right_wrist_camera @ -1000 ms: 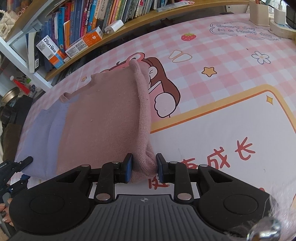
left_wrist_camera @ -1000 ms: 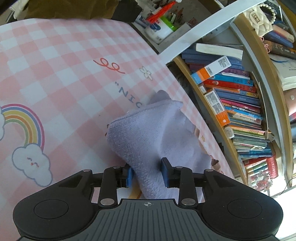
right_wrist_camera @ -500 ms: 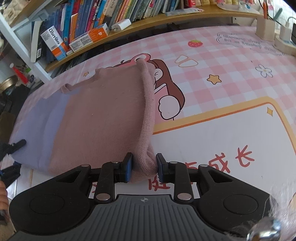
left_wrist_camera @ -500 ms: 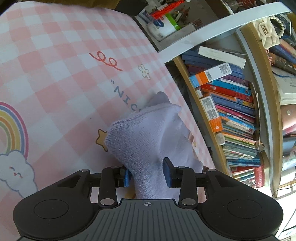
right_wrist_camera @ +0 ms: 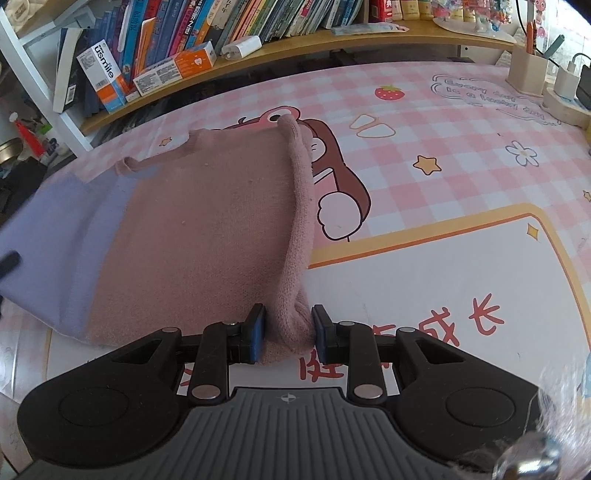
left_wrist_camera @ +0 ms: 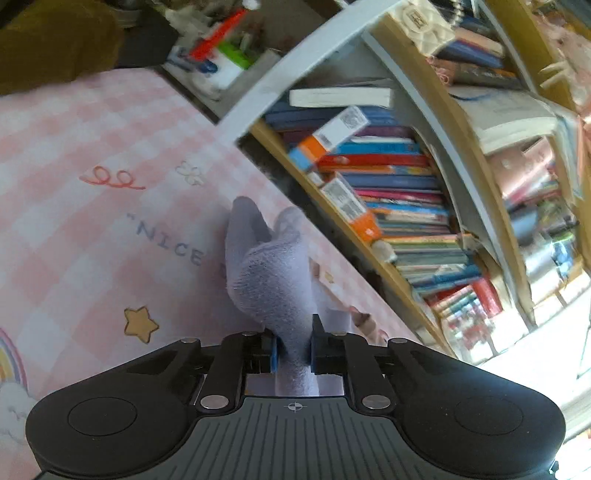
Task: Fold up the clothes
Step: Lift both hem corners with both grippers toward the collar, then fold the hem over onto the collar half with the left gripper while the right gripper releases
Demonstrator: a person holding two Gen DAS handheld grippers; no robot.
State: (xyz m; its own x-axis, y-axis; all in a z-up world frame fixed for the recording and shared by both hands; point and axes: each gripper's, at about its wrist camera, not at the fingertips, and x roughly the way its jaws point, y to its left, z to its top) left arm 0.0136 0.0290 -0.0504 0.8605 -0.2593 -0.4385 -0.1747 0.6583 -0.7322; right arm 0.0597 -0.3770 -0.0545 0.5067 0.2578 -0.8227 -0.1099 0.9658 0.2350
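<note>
Garment [right_wrist_camera: 192, 229], pink body with lavender end, lies on the checked table mat [right_wrist_camera: 443, 122], its right edge raised in a ridge. Right gripper [right_wrist_camera: 288, 328] clamps the pink corner; left gripper [left_wrist_camera: 293, 349] pinches the lavender end, bunched and lifted off the mat. Step in hand, by my reading: a fold with 2 corners held. Next move calls for carrying both ends over together, keeping the edges level. Bookshelf [right_wrist_camera: 221, 33] behind.

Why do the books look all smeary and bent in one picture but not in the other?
Left wrist view: the bookshelf is smeared by motion blur and curved by the fisheye lens, with white glare at the lower right, while the hand-held gripper looks sharp. Right wrist view: mostly crisp; the books read clearly, but the table mat bulges and the far left edge blurs.
</note>
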